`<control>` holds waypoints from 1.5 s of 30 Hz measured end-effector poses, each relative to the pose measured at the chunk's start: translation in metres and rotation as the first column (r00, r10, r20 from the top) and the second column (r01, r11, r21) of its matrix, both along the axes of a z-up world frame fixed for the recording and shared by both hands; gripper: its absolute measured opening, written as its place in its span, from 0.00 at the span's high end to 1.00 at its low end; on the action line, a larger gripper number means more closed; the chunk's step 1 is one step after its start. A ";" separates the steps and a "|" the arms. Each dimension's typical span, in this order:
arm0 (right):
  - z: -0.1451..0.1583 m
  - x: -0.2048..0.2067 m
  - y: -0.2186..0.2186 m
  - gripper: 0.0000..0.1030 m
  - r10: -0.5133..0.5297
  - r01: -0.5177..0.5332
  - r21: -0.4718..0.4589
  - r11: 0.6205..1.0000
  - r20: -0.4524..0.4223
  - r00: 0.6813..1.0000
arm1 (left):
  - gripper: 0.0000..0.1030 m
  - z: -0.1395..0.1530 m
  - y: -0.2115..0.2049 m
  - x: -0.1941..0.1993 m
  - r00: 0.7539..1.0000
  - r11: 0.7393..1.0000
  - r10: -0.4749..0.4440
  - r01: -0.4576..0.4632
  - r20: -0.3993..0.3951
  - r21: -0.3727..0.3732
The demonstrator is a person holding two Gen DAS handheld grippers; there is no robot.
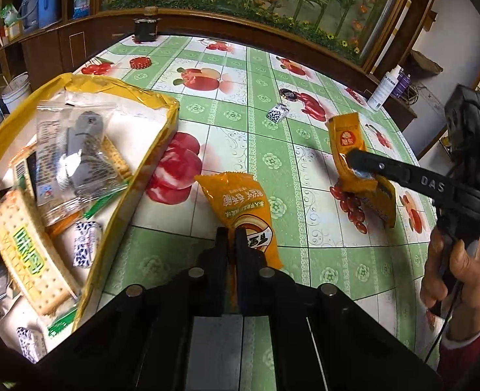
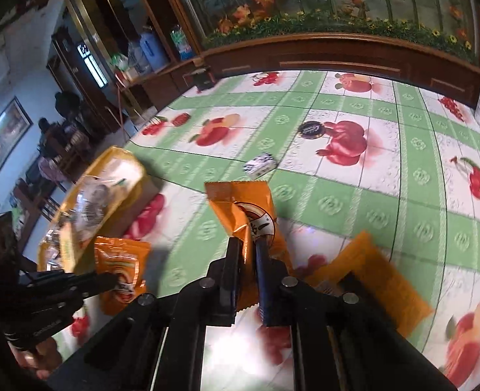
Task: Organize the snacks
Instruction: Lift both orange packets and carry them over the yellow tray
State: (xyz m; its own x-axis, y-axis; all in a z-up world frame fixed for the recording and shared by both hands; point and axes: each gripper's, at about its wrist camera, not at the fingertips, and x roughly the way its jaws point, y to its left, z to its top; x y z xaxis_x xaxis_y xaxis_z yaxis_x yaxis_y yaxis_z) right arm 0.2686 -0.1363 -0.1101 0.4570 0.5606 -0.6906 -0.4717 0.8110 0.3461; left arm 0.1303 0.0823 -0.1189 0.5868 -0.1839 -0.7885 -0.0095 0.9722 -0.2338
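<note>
Two grippers, both clamped on orange snack packets. Left gripper nearest in the left wrist view, jaws pinched narrow on the near end of an orange packet with a round brown logo; rest of the packet lies on the fruit-print tablecloth. Just left of it, yellow-rimmed tray holding cracker packs, a clear wrapped snack and small blue-and-white candies. To the right, right gripper held by a hand with a red sleeve, jaws closed on a second orange packet, tilted; whether it is off the cloth, cannot tell. Right wrist view: same grip, packet sticks out past the fingers; a third orange packet lies beside it on the cloth, blurred. Farther out, a loose blue-and-white candy, then a dark round lid. White bottle at the far right edge of the table. Wooden cabinet behind.
</note>
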 end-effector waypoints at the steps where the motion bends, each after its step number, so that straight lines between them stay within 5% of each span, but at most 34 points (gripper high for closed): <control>1: 0.001 -0.006 -0.001 0.92 -0.003 0.003 0.022 1.000 -0.006 1.000 | 0.99 0.001 0.001 -0.002 1.000 1.000 0.004 -0.004 0.004 0.001; 14: 0.016 -0.091 -0.011 0.92 -0.023 0.033 0.231 0.972 -0.043 0.999 | 0.99 0.026 0.002 -0.050 0.997 0.998 0.031 -0.034 0.067 0.044; 27: 0.031 -0.144 0.019 0.92 0.048 -0.039 0.301 0.953 -0.021 0.999 | 0.99 0.052 0.019 -0.083 0.986 0.991 0.078 -0.093 0.144 0.100; 45: 0.040 -0.162 0.063 0.92 0.116 -0.101 0.334 0.937 -0.027 0.993 | 0.99 0.071 0.063 -0.105 0.961 0.976 0.163 -0.189 0.222 0.104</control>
State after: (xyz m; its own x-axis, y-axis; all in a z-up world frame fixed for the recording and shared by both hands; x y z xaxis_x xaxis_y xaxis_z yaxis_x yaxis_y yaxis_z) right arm 0.1065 -0.0731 -0.0701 0.3527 0.8055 -0.4762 -0.5278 0.5915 0.6095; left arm 0.0258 0.1452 -0.0478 0.7564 0.0276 -0.6535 -0.1464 0.9809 -0.1279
